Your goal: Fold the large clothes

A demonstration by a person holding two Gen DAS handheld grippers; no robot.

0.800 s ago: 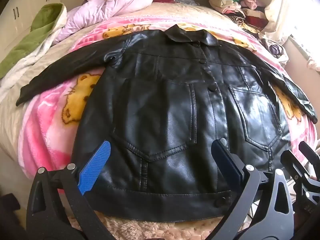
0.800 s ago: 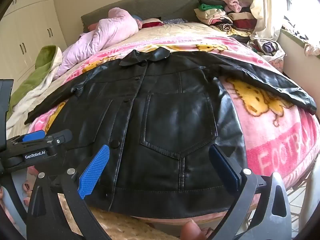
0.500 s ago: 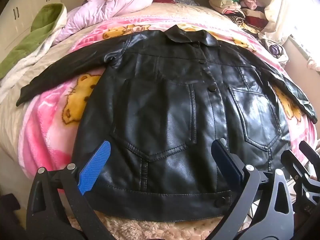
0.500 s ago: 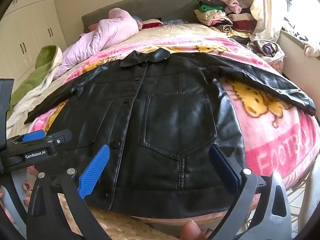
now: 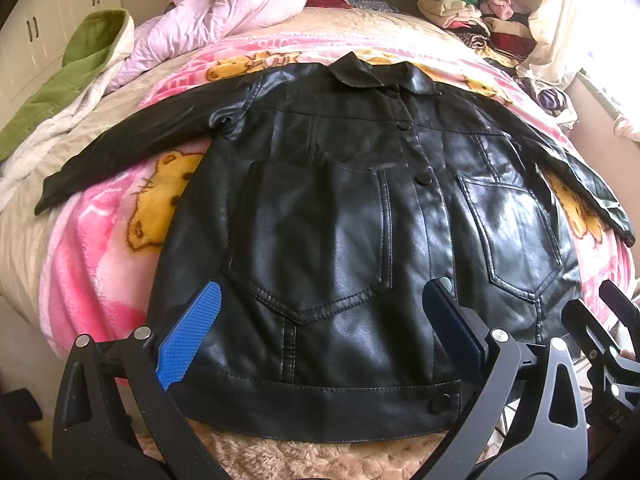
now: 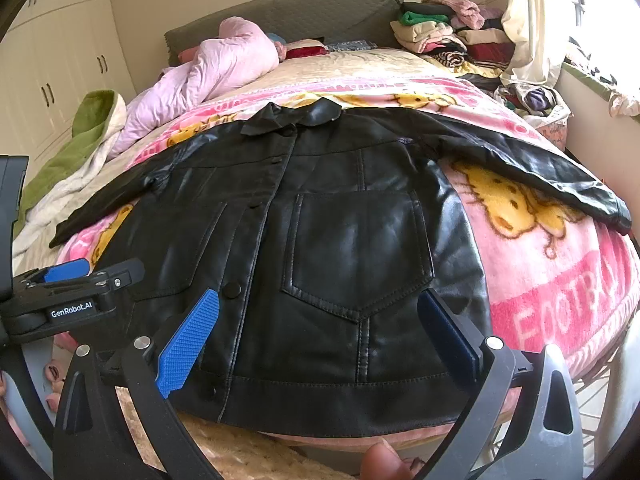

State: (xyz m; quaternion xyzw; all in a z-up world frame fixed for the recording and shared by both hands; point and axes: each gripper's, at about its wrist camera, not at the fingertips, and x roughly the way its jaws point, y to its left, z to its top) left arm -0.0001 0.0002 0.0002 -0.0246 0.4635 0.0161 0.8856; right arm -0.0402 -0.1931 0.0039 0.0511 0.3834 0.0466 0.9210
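A black leather jacket [image 5: 340, 208] [image 6: 340, 232] lies flat and buttoned on a pink cartoon blanket [image 5: 100, 248] [image 6: 560, 280], front up, both sleeves spread out to the sides. My left gripper [image 5: 320, 332] hovers open over the jacket's lower left pocket and hem, nothing between its blue pads. Over the lower right pocket and hem my right gripper [image 6: 320, 332] hangs open too, empty. The left gripper's body shows at the left edge of the right wrist view [image 6: 76, 300].
The blanket covers a bed [image 5: 24, 248]. A pink quilt [image 5: 224, 12] and a green-and-white throw [image 5: 80, 64] lie at the back left. A stack of folded clothes [image 6: 448, 32] sits at the back right by a curtain [image 6: 536, 20]. White cupboards [image 6: 60, 72] stand on the left.
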